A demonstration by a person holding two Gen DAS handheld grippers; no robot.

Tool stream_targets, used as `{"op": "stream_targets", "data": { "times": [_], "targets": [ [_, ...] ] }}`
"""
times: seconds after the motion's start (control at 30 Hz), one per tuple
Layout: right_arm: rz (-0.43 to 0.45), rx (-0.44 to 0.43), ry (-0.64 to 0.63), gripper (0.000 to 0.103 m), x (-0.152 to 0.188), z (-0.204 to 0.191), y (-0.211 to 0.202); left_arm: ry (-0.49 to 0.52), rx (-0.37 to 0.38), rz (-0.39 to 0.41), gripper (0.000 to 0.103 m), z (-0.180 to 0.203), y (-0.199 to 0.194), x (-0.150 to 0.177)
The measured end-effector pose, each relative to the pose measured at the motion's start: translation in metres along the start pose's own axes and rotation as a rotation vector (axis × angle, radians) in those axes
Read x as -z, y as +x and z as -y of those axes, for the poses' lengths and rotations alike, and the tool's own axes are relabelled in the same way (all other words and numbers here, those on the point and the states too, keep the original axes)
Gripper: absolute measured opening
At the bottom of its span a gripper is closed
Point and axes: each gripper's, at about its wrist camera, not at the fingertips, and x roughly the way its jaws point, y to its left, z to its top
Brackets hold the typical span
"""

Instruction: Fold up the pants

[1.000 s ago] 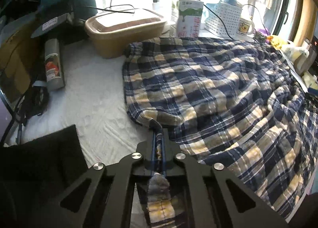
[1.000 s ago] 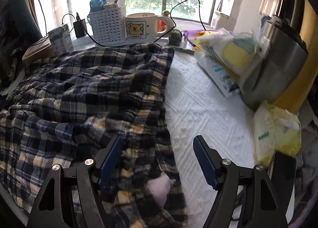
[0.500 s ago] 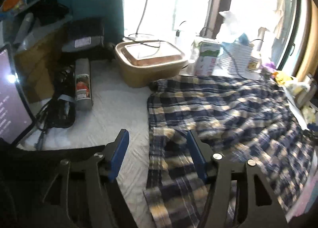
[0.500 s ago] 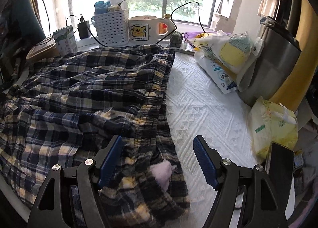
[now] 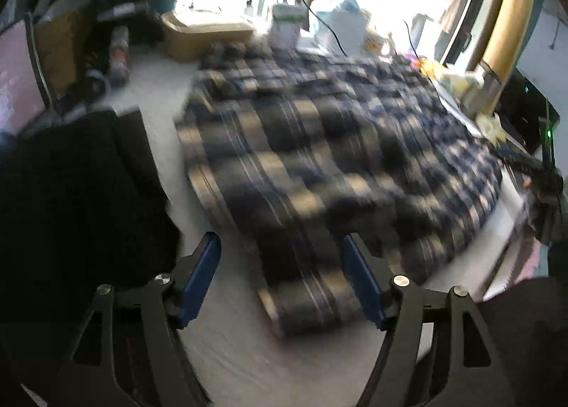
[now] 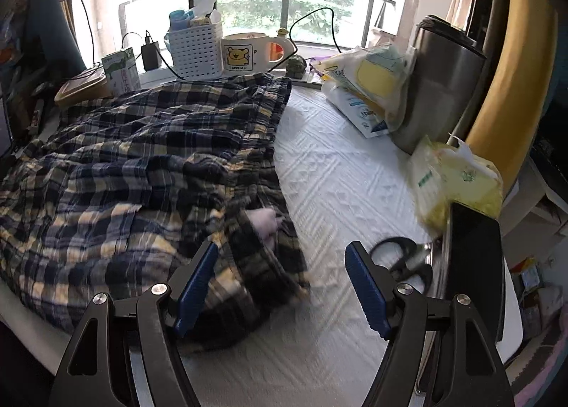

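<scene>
- Centrally, the plaid pants (image 6: 135, 172) lie spread in rumpled layers over the white textured table cover (image 6: 340, 172), filling its left and middle part; in the left wrist view the same pants (image 5: 319, 158) show blurred, with a narrow strip of the cloth running down toward the camera.
- A pale pink tag or lining (image 6: 264, 220) shows at the near right edge of the fabric.
- The right gripper (image 6: 280, 275) hangs above that near edge with its blue-padded jaws wide apart, holding nothing; the left pad is over the plaid, the right pad over bare cover.
- The left gripper (image 5: 280, 272) is likewise spread wide and empty, the strip of cloth lying between its jaws below them.
- Black scissors (image 6: 404, 258) lie just right of the right gripper, beside a dark flat device (image 6: 472, 265).
- A yellow wipes pack (image 6: 458, 176), a steel tumbler (image 6: 440, 80) and plastic packets (image 6: 372, 87) line the right side.
- At the far edge stand a bear mug (image 6: 245, 55), a white basket (image 6: 195, 48) and a green carton (image 6: 120, 70).
</scene>
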Motion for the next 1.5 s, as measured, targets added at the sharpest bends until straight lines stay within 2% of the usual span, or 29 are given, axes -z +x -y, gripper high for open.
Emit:
{"op": "stream_targets", "data": {
  "times": [0.17,0.23,0.27,0.3,0.33,0.37,0.4,0.5,0.63,0.8,0.87,0.97,1.03,1.1,1.17,1.23,1.3,1.33,1.37,1.4,1.43,1.47,1.5],
  "targets": [
    [0.068,-0.057,-0.032,0.075,0.008,-0.011,-0.008,0.033,-0.075,0.009,0.071,0.016,0.004,0.013],
    [0.069,-0.069,-0.037,0.073,0.009,-0.016,-0.004,0.033,-0.101,0.021,0.071,0.02,0.007,0.015],
    [0.053,-0.064,-0.05,0.065,0.011,-0.021,0.002,0.05,-0.115,0.031,0.059,0.025,0.008,0.016],
    [0.045,-0.039,-0.065,0.036,0.012,-0.025,0.004,0.067,-0.126,0.034,0.038,0.028,0.009,0.018],
    [0.044,-0.012,-0.078,0.028,0.013,-0.029,0.005,0.09,-0.141,0.035,0.029,0.032,0.009,0.019],
    [0.051,-0.006,-0.083,0.025,0.014,-0.032,0.003,0.096,-0.129,0.028,0.012,0.035,0.008,0.02],
    [0.058,-0.015,-0.078,0.018,0.013,-0.033,-0.002,0.095,-0.107,0.024,0.005,0.034,0.007,0.019],
    [0.118,-0.006,-0.065,0.017,0.009,-0.036,-0.028,0.092,-0.075,0.046,0.004,0.034,-0.008,0.019],
    [0.194,-0.001,-0.06,0.014,0.002,-0.039,-0.068,0.038,-0.004,0.11,0.004,0.023,-0.044,0.008],
    [0.26,0.011,-0.046,0.014,-0.003,-0.042,-0.105,-0.009,0.039,0.188,0.003,0.009,-0.087,-0.001],
    [0.267,0.023,-0.048,0.014,-0.003,-0.044,-0.11,-0.008,0.028,0.199,0.003,0.004,-0.097,-0.003],
    [0.236,0.014,-0.024,0.014,0.004,-0.04,-0.104,0.004,0.0,0.138,0.003,-0.003,-0.09,0.004],
    [0.199,0.001,-0.005,0.014,0.013,-0.038,-0.094,0.013,-0.011,0.066,0.003,-0.005,-0.076,0.013],
    [0.152,-0.01,0.019,0.014,0.028,-0.035,-0.077,0.04,-0.03,-0.008,0.004,-0.003,-0.058,0.027],
    [0.106,-0.006,0.036,0.014,0.044,-0.035,-0.062,0.064,-0.037,-0.049,0.004,0.002,-0.049,0.038],
    [0.078,0.002,0.045,0.014,0.055,-0.033,-0.054,0.085,-0.049,-0.073,0.005,0.005,-0.043,0.045],
    [0.079,0.004,0.048,0.014,0.066,-0.03,-0.052,0.1,-0.053,-0.056,0.006,0.007,-0.045,0.047],
    [0.1,0.003,0.042,0.014,0.069,-0.029,-0.057,0.1,-0.062,-0.051,0.008,0.006,-0.046,0.044],
    [0.111,0.002,0.036,0.014,0.069,-0.028,-0.061,0.097,-0.074,-0.046,0.017,0.004,-0.048,0.041],
    [0.122,0.01,0.017,0.015,0.069,-0.029,-0.067,0.095,-0.095,-0.035,0.034,0.002,-0.05,0.038],
    [0.126,0.023,0.006,0.016,0.07,-0.029,-0.07,0.096,-0.115,-0.019,0.042,0.0,-0.053,0.036],
    [0.127,0.056,-0.012,0.017,0.069,-0.029,-0.074,0.101,-0.12,-0.002,0.049,-0.001,-0.057,0.034],
    [0.127,0.068,-0.016,0.021,0.069,-0.027,-0.076,0.112,-0.112,0.019,0.05,0.001,-0.062,0.034]
  ]
}}
